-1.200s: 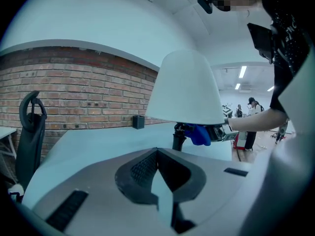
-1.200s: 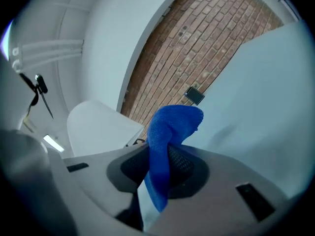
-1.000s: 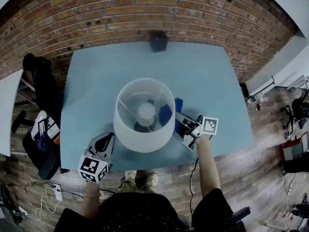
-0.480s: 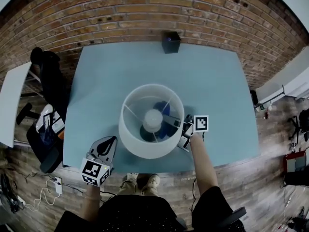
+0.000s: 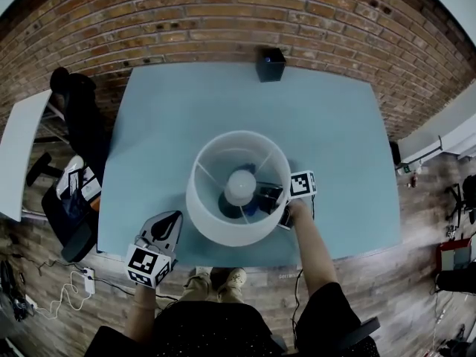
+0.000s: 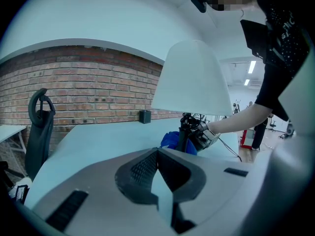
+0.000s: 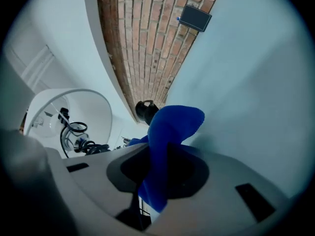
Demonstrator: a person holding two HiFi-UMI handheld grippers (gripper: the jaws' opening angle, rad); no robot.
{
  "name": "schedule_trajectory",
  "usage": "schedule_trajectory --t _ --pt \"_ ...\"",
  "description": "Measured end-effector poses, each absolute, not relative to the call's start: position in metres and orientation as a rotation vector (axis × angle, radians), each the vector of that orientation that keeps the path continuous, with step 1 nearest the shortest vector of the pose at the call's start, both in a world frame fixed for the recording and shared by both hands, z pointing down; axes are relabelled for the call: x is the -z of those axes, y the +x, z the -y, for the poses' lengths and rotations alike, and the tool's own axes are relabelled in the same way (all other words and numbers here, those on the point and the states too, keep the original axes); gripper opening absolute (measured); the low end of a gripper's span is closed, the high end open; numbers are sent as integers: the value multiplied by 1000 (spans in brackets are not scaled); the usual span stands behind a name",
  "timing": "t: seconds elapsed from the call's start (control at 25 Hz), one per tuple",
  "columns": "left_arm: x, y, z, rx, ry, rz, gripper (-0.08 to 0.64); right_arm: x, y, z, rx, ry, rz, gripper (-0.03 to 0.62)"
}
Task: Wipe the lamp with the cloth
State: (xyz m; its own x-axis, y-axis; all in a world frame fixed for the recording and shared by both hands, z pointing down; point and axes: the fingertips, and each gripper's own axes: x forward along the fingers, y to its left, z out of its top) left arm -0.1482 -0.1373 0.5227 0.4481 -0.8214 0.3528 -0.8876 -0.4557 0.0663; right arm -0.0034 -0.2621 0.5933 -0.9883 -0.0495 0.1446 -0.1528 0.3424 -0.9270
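Lamp and cloth at mid-wipe, seen from beside the bench.

The lamp stands upright near the middle of the pale blue bench. It has a wide white shade over a slim dark stem. The right gripper reaches in under the shade's right edge, its fingers clamped on the blue cloth. A loose flap of the cloth stands up beyond the fingers, close by the stem. The left gripper rests at the near-left of the bench, apart from the lamp. Its fingers meet at the tips with nothing between them. A small black box sits at the far edge, against the brick wall.

Handling, as a judgement:
- **Cloth:** It looks light, soft and limp, so it will drape and fold rather than push. A hold on a bunched part, as here, leaves a free flap to drag over the surface.
- **Shade:** It appears thin and light, and is likely to tilt or dent under firm pressure, so light strokes suit it.
- **Bulb:** The bulb inside the shade is probably fragile.
- **Whole lamp:** It looks top-heavy on its narrow stem. If it needs steadying, the stem or base is the sounder place to grip, not the shade.
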Motion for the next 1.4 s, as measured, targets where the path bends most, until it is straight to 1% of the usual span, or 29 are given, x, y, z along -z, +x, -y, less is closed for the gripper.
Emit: schedule_trajectory --t 0.24,0.36,0.48,0.68,0.8,1.08,1.24,1.4 --pt "-526 -149 134 -378 2453 1475 8 -628 20 272 -1705 443 2336 87" --pt "-527 -149 133 -368 2457 1460 8 -614 34 278 -1722 567 2388 87" --pt "-526 -144 131 -328 2467 1442 8 -590 62 273 -1632 756 2514 87" --pt "-517 -141 133 -244 2475 1461 8 -545 117 231 -1313 1189 2675 87" --pt "-511 -143 129 -220 2482 1484 8 -521 136 196 -1021 1441 2649 87" --pt "-501 -147 115 -146 2498 1532 9 -478 130 125 -311 1706 2505 87" --pt "-487 -137 113 -101 2548 1526 9 -470 121 109 -149 1764 2433 86" --pt "-480 -127 110 -87 2588 1498 8 -461 111 102 -84 1771 2432 83"
